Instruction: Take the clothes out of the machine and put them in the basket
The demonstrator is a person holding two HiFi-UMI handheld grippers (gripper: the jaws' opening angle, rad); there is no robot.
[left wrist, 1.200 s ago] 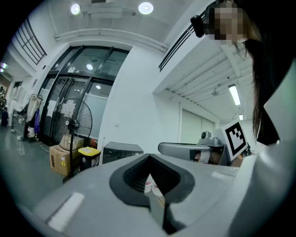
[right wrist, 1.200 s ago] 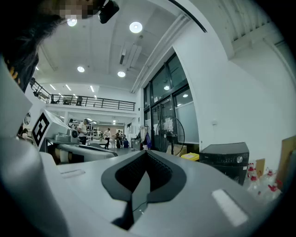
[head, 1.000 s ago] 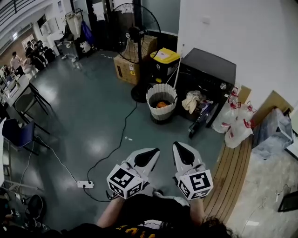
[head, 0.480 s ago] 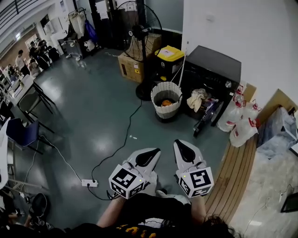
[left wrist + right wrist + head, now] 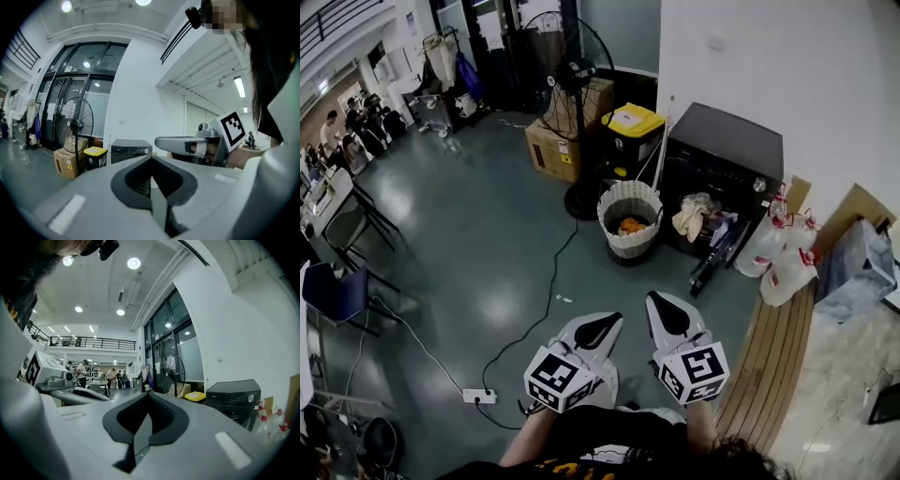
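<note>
We find the left gripper (image 5: 598, 323) and right gripper (image 5: 664, 309), jaws shut and empty, carried slightly nearer than a second ago to the far machine (image 5: 727, 150), whose clothes (image 5: 692, 214) hang just right of the basket (image 5: 628, 242), so unloading has yet to begin.

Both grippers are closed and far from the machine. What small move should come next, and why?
Probably bring the right gripper forward toward the machine: it and the left gripper are shut, empty, and short of the cream cloth hanging out of it, beside the basket.
</note>
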